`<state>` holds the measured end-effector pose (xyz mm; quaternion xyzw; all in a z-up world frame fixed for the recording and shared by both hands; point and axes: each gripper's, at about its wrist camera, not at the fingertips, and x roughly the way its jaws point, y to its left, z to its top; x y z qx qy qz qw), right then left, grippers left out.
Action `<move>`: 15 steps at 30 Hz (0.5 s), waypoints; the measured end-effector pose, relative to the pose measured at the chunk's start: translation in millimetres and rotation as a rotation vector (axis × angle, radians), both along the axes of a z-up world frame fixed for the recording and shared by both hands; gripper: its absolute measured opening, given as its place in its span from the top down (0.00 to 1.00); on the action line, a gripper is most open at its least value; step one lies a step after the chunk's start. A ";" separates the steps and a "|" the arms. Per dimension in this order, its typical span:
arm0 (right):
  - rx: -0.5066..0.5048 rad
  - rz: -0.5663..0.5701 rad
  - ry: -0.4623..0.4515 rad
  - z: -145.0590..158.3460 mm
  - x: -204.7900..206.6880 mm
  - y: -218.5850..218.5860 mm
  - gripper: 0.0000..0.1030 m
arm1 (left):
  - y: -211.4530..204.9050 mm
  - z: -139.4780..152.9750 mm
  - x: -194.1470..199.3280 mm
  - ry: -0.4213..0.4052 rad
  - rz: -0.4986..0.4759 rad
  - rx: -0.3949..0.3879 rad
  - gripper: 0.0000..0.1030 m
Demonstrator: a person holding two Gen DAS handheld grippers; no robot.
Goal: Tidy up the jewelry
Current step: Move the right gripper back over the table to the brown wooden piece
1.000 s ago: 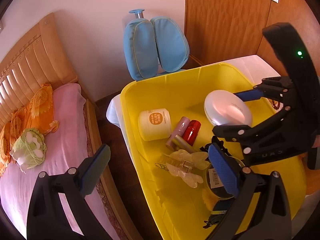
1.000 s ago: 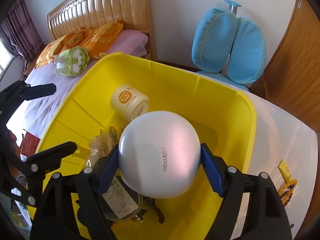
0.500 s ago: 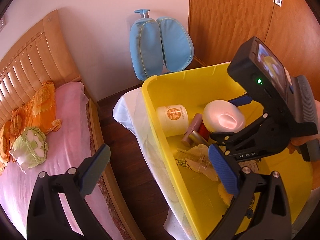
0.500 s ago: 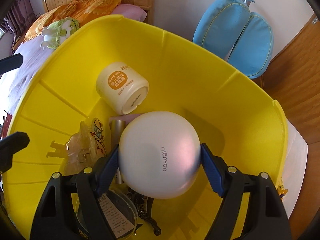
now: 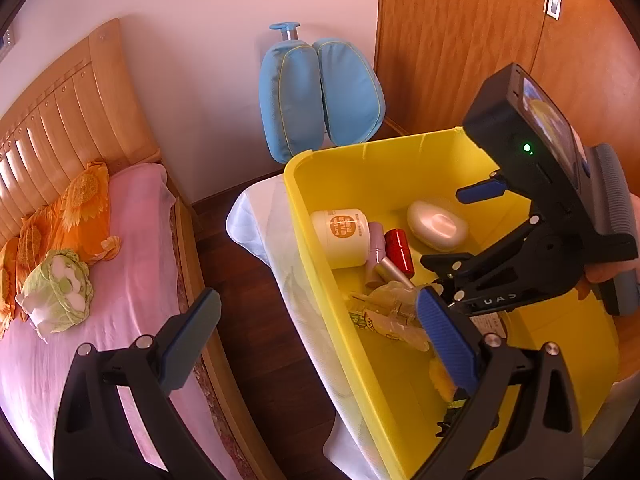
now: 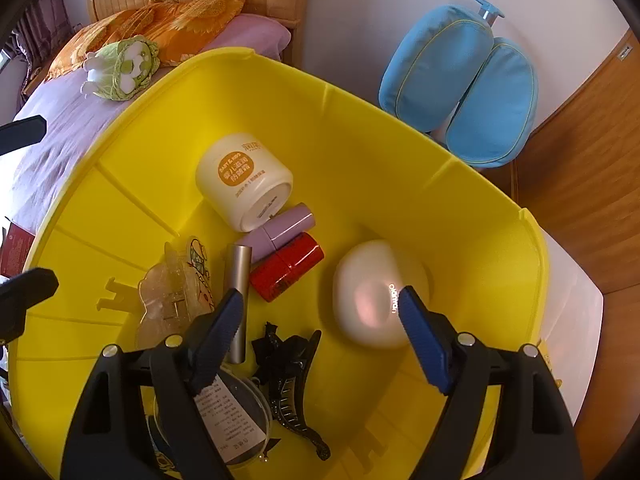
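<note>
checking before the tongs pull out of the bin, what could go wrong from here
1. The white round case lies on the yellow bin floor right by one blue pad of the right tongs, whose jaws have just been opening; lifting out could clip and roll it.
2. The black hair claw and the clear hair claw sit just beneath the tongs and might snag.

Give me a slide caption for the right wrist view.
Right tool open above the white round case resting in the yellow bin, beside red and lilac tubes.
</note>
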<state>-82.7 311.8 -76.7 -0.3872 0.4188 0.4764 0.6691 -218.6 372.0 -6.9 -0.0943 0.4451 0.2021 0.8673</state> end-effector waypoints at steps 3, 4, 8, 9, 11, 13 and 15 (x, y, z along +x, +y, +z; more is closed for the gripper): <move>0.016 -0.005 0.004 2.4 0.0 -7.4 0.17 | -1.0 -0.6 -0.4 0.003 -0.005 -0.006 0.07; 0.021 -0.006 0.007 2.9 -1.9 -9.6 0.16 | -1.4 -1.0 -0.4 0.006 -0.007 -0.006 0.07; 0.038 -0.007 0.014 4.9 -6.1 -11.9 0.11 | -1.6 -1.7 -1.2 0.006 -0.013 -0.006 0.07; 0.041 -0.006 0.013 4.9 -7.5 -12.1 0.11 | -1.6 -2.0 -1.3 0.005 -0.014 -0.006 0.07; 0.049 -0.008 0.010 6.5 -10.5 -15.2 0.10 | -2.3 -2.2 -3.4 0.001 -0.018 -0.011 0.07; 0.067 -0.004 0.013 10.5 -13.5 -20.7 0.09 | -2.5 -1.2 -5.3 -0.010 -0.020 -0.018 0.07; 0.088 0.007 0.014 15.2 -16.5 -26.0 0.09 | -3.1 -0.5 -6.4 -0.014 -0.019 -0.022 0.07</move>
